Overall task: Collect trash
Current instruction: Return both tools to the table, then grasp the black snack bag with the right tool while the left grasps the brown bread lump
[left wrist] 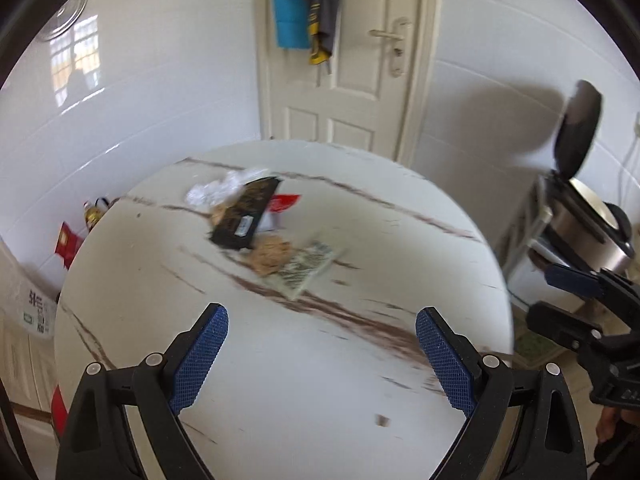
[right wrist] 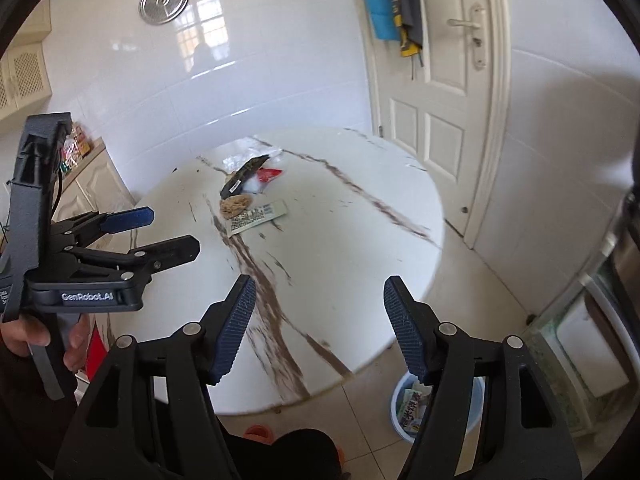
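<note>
Here the trash pile (right wrist: 250, 196) lies near the round table's (right wrist: 360, 280) far edge. We hold both the left gripper (left wrist: 322, 360) and right gripper (right wrist: 320, 328) open and empty; loose crumpled paper (left wrist: 272, 254) may slip or scatter.

Left wrist view is motion-blurred: print on the black wrapper (left wrist: 246, 214) and the flat printed packet (left wrist: 308, 270) unreadable. Small brown speck (left wrist: 383, 421) at 5 o'clock on the table (left wrist: 320, 360), can't identify. Right gripper (left wrist: 560, 300) cut off by the frame edge at 3 o'clock. Right wrist view: blue bin (right wrist: 404, 428) at 5 o'clock half hidden behind a finger, contents unclear. Clear plastic (right wrist: 240, 158) behind the wrapper, shape indistinct.
</note>
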### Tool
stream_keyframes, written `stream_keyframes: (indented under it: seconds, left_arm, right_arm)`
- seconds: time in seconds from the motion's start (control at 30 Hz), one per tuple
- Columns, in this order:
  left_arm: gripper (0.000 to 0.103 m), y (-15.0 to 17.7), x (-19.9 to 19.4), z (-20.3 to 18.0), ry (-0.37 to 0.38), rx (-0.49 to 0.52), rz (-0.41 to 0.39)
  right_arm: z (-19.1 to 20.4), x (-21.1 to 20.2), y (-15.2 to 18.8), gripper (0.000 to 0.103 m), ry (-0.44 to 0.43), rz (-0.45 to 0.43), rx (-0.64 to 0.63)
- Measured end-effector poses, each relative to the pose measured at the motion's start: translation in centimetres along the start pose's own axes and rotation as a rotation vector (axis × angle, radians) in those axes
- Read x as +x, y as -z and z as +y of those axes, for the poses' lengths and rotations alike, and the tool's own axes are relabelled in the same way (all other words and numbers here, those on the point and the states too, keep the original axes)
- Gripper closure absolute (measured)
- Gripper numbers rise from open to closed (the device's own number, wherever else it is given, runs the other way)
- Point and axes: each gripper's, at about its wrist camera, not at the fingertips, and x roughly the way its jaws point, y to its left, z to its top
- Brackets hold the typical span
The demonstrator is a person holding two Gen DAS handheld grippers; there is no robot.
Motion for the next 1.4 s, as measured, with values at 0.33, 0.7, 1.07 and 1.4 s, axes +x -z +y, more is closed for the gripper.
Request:
stream_keyframes:
  seconds: [0.33, 0.7, 1.07, 1.4]
  left_arm:
    - [0.022, -2.5, 5.4, 4.3, 0.0, -0.061, 0.107]
    - [0.071, -6.3, 9.6, 5.7, 0.081, -0.092, 0.199]
    - [0.072, -4.0, 6.5, 11.0, 0.068, -0.168, 0.167]
    - [0.072, -3.2, 2.6, 17.9, -0.05, -0.244, 0.15]
  right_arm:
    - [1.5, 9.9, -3.7, 0.034, -0.049, 0.143, -0.06]
    - [1.5, 14.8, -5.7, 0.034, -0.103, 0.244, -0.062]
    - [3.3, 16.4, -9.0, 0.034, -0.133, 0.191, -0.005]
    - [8.9, 22.1, -11.6, 0.038, -0.182, 0.219, 0.054]
